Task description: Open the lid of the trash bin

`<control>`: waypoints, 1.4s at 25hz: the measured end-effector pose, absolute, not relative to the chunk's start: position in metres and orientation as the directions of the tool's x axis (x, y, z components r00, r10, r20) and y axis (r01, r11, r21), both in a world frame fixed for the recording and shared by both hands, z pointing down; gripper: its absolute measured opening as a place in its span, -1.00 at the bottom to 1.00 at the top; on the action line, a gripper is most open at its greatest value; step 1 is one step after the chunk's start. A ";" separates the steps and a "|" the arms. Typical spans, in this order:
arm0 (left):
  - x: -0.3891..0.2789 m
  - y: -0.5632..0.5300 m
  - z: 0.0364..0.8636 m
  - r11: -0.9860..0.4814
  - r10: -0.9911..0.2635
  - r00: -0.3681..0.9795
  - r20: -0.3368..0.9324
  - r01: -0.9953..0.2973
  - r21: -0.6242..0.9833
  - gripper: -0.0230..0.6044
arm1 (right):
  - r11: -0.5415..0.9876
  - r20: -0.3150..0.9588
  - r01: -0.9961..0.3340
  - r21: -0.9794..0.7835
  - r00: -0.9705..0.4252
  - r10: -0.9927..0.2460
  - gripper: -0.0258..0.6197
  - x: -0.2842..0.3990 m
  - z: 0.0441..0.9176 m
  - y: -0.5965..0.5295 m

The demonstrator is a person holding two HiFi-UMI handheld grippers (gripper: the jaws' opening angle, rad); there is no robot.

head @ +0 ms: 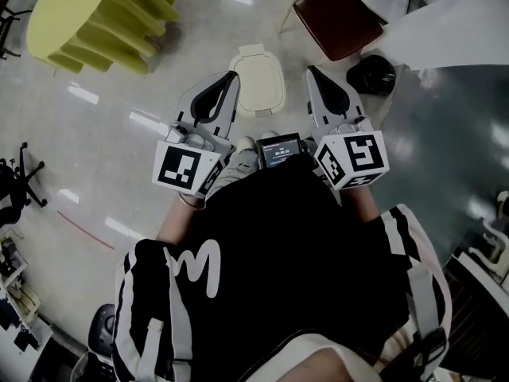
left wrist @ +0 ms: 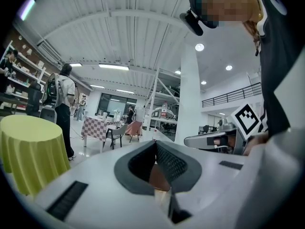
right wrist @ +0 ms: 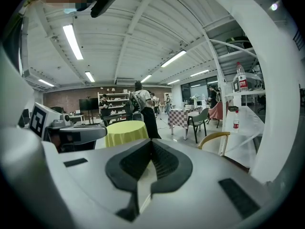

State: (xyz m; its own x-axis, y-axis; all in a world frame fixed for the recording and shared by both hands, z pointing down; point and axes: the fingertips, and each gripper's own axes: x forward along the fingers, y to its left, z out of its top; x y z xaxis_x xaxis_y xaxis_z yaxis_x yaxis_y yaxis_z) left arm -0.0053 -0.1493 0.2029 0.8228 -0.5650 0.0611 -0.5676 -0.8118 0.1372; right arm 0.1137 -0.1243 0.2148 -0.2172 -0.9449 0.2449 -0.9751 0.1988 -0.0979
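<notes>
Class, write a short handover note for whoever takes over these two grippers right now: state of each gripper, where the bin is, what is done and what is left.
Left gripper: jaws together, nothing between them.
Right gripper: jaws together, nothing between them.
Both are held in front of the waist and point out into the room, so neither gripper view shows the bin.
Trash bin: on the floor just ahead of the person, in line with the gap between the grippers. Its cream lid looks shut, and neither gripper touches it.
Done: nothing yet.
Left: lower a gripper to the lid and open it.
</notes>
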 end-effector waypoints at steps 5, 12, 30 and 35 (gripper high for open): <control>0.000 -0.144 0.198 -0.793 -0.594 0.803 0.044 -0.594 0.136 -0.90 | 0.260 0.254 -0.962 -0.089 -0.274 -0.928 -0.91 0.117 0.213 -0.124; 0.010 -0.143 0.194 -0.775 -0.619 0.785 0.031 -0.616 0.140 -0.90 | 0.323 0.260 -0.943 -0.078 -0.332 -0.907 -0.91 0.121 0.213 -0.130; 0.000 -0.153 0.231 -0.724 -0.658 0.746 0.106 -0.665 0.184 -0.90 | 0.403 0.330 -0.910 -0.093 -0.410 -0.850 -0.91 0.114 0.247 -0.150; -0.001 -0.154 0.245 -0.711 -0.662 0.739 0.123 -0.671 0.209 -0.90 | 0.429 0.359 -0.899 -0.093 -0.432 -0.827 -0.91 0.110 0.262 -0.156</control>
State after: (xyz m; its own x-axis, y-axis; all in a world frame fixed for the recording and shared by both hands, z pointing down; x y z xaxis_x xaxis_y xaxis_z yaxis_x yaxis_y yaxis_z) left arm -0.0014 -0.1539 0.2451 0.7395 -0.6619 0.1231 -0.6713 -0.7111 0.2090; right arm 0.1097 -0.1555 0.2620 -0.4322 -0.8272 0.3591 -0.8985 0.4290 -0.0931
